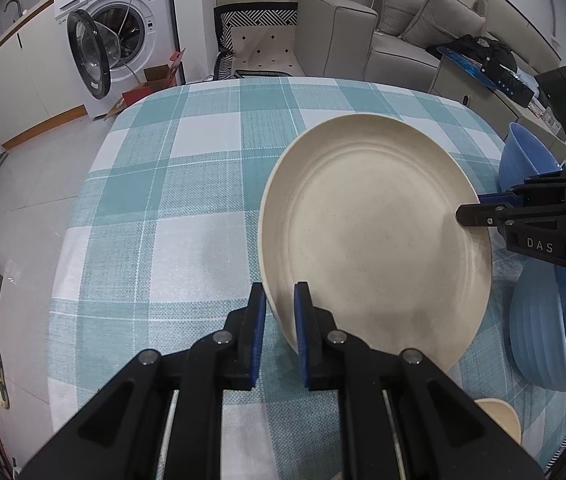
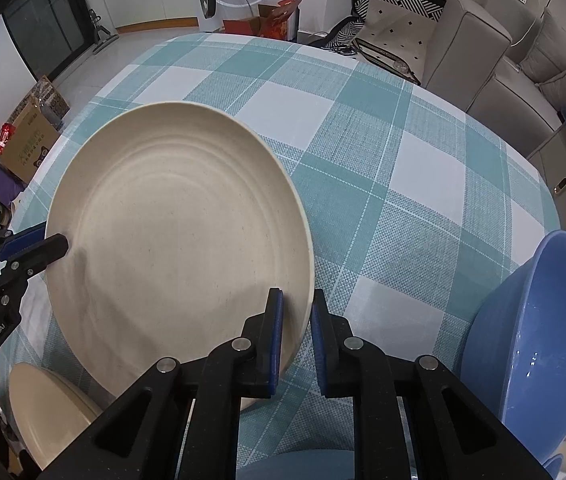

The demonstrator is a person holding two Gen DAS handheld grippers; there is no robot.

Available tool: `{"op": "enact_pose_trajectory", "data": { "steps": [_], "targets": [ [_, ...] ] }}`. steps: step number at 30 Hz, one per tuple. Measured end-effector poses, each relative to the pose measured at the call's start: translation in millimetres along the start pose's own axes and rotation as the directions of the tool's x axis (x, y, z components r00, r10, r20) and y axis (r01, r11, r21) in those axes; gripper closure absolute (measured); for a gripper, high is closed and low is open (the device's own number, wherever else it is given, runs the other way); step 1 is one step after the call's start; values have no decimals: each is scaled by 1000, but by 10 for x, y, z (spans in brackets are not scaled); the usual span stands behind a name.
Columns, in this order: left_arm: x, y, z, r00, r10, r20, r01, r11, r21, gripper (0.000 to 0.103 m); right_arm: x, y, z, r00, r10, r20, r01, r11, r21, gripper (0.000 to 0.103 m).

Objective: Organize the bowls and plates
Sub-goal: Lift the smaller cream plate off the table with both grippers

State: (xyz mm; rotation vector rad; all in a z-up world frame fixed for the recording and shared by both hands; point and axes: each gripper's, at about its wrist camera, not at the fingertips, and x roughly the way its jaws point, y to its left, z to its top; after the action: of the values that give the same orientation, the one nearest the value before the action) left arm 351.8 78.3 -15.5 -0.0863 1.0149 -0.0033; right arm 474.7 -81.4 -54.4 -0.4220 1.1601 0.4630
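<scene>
Plate (image 1: 375,232), cream, big, held tilted over the tabletop (image 1: 187,184) w/ teal-white check cloth. Both grippers grip it at opposite rim edges. Left gripper (image 1: 279,308): fingers nearly closed, clamped on the plate's near-left rim, one blue pad under, one on the face. Right gripper (image 2: 295,312): same, fingers pinched tight on the plate's near-right rim; plate (image 2: 179,240) fills the left half of the right wrist view. Each gripper shows in the other's cam: right gripper (image 1: 479,210) comes in from the right side w/ fingers on the rim, left gripper (image 2: 43,246) comes in from the left edge, also on the rim.

Blue bowl (image 2: 539,336), glossy, tipped on its side, just beside the right gripper at the tabletop's right side; left wrist view shows it as blue bowl (image 1: 527,160) behind the right gripper. 2nd blue ribbed bowl (image 1: 551,328) lower right in the left wrist view, near the plate, can't tell if touching. Smaller cream dish (image 2: 47,412) at lower left in the right wrist view, partly under the big plate's edge; the sliver (image 1: 499,416) seen at bottom right of the left wrist view looks like the same one.

Bkgd: washer (image 1: 119,36) w/ door open, grey sofa (image 1: 395,28), cardboard boxes (image 2: 31,136) on floor.
</scene>
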Motion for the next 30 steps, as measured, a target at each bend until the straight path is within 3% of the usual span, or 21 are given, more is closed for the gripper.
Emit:
{"op": "enact_pose_trajectory", "data": {
  "steps": [30],
  "targets": [
    [-489,36,30,996,-12,89,13,1000,-16,91,-530,132,10,996,-34,78,35,999,-16,90]
  ]
}}
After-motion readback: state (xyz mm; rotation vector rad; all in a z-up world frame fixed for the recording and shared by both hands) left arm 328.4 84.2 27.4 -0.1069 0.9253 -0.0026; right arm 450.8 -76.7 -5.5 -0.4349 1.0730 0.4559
